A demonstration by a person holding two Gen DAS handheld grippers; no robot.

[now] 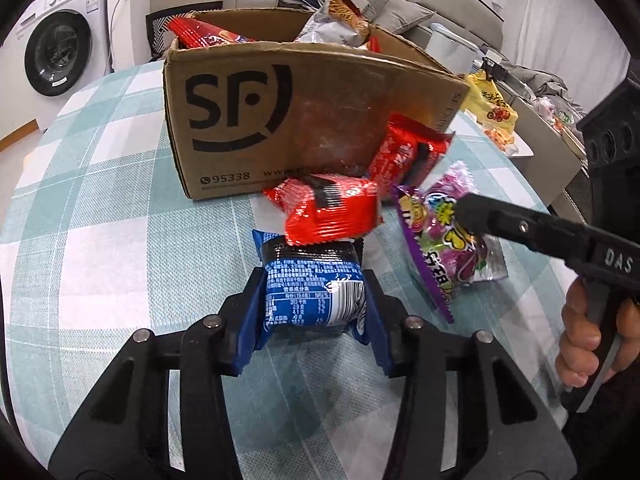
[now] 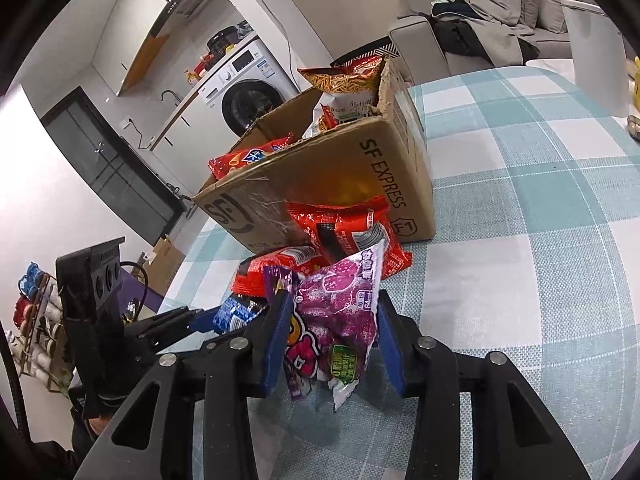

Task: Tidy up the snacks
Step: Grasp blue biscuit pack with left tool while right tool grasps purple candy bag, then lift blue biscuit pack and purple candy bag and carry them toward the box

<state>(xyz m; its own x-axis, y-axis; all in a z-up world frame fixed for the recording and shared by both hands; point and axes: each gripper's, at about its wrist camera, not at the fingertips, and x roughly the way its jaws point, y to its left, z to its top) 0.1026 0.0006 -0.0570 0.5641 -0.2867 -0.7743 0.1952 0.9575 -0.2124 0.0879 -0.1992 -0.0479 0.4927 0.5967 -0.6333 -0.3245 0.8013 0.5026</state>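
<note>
The left claw (image 1: 314, 304) is clamped on a blue snack packet (image 1: 312, 284); both blue pads press the packet's sides, and the packet rests on the surface (image 1: 100, 220). The grip sits at the packet's near end, which leaves the far end free. That far end lies under the edge of a red snack packet (image 1: 334, 216), so a lift would probably disturb the red one.

The right claw (image 2: 332, 340) is clamped on a purple candy bag (image 2: 340, 320). The pads pinch the bag around its middle and the film crumples between them. The bag's lower corner hangs just above or on the surface; which one cannot be determined. A hand (image 1: 588, 340) holds the right claw's handle.

A second red packet (image 1: 404, 152) leans against the cardboard box (image 1: 240, 120), which props it upright. The box stands open-topped just behind the loose packets and already holds several snack bags (image 2: 348, 76), so it is judged to be the collection point. The box wall is high; each held packet must clear the rim before release.
</note>
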